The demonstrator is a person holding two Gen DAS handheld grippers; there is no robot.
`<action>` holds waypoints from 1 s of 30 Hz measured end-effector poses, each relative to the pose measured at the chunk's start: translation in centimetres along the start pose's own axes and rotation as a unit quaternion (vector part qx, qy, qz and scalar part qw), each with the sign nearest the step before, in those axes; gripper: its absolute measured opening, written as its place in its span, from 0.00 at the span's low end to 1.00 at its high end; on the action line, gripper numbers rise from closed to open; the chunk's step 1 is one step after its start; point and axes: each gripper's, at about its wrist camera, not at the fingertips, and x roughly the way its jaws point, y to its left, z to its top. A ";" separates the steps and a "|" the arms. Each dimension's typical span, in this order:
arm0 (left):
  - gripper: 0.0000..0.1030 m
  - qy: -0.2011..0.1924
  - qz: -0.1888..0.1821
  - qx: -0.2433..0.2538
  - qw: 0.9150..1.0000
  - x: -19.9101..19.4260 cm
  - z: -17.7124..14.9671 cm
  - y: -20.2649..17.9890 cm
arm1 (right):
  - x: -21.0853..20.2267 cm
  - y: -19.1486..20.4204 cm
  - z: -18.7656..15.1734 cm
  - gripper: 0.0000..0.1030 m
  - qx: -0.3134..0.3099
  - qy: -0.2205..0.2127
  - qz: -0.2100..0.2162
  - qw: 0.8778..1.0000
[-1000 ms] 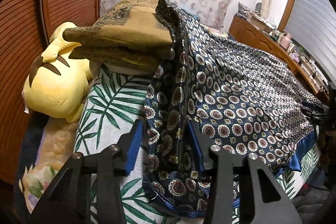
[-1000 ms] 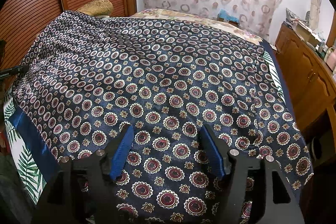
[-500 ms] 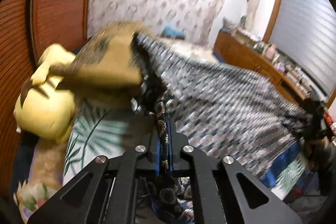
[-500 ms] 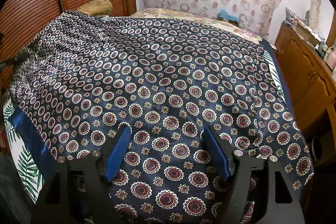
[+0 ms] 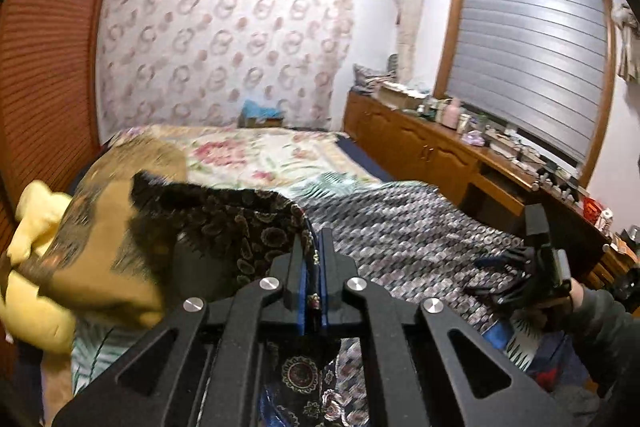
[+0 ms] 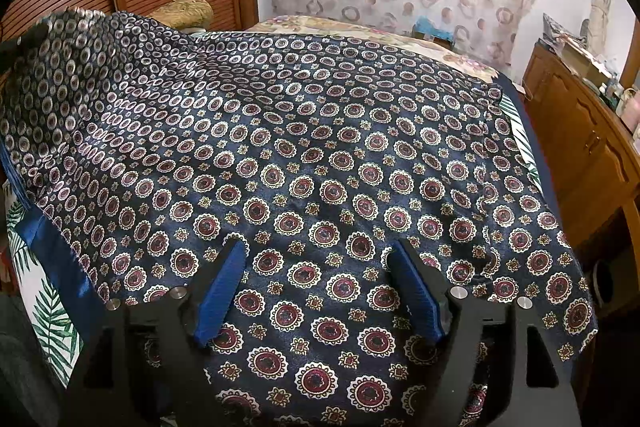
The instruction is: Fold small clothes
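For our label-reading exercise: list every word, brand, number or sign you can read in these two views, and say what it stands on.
None can be read.
The items on the wooden counter are too small and blurred for any label.
The patterned cloth carries only medallions, no lettering.

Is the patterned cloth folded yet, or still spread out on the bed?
Mostly spread: the cloth covers the bed flat, with only its left edge lifted, pinched in the shut left gripper.
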 end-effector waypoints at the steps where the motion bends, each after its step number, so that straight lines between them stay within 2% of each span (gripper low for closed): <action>1: 0.05 -0.005 -0.003 0.001 1.000 0.1 0.3 -0.3 | 0.0 0.0 0.0 0.75 0.000 0.000 0.000 1.000; 11: 0.05 -0.001 -0.062 0.026 0.998 3.3 2.7 -4.4 | -0.3 -0.2 -0.3 0.76 0.008 0.000 -0.010 1.000; 17: 0.05 0.013 -0.091 0.059 0.994 4.4 3.7 -7.6 | -2.7 -0.7 0.1 0.76 0.026 -0.032 -0.014 0.999; 22: 0.05 0.048 -0.088 0.092 0.991 6.0 3.3 -9.7 | -5.2 -0.6 0.2 0.76 0.033 -0.058 -0.019 0.998; 24: 0.11 0.061 -0.090 0.095 0.990 6.5 3.1 -10.1 | -5.9 -0.7 0.4 0.76 0.037 -0.067 -0.020 0.997; 26: 0.40 0.064 -0.092 0.094 0.989 6.4 2.7 -10.0 | -6.5 -0.7 0.4 0.76 0.044 -0.075 -0.017 0.996; 28: 0.41 0.069 -0.099 0.090 0.989 6.2 2.6 -9.6 | -6.8 -0.5 0.7 0.76 0.046 -0.080 -0.011 0.996; 30: 0.42 0.075 -0.091 0.091 0.989 6.5 2.6 -9.5 | -6.8 -0.2 0.9 0.76 0.045 -0.080 -0.010 0.996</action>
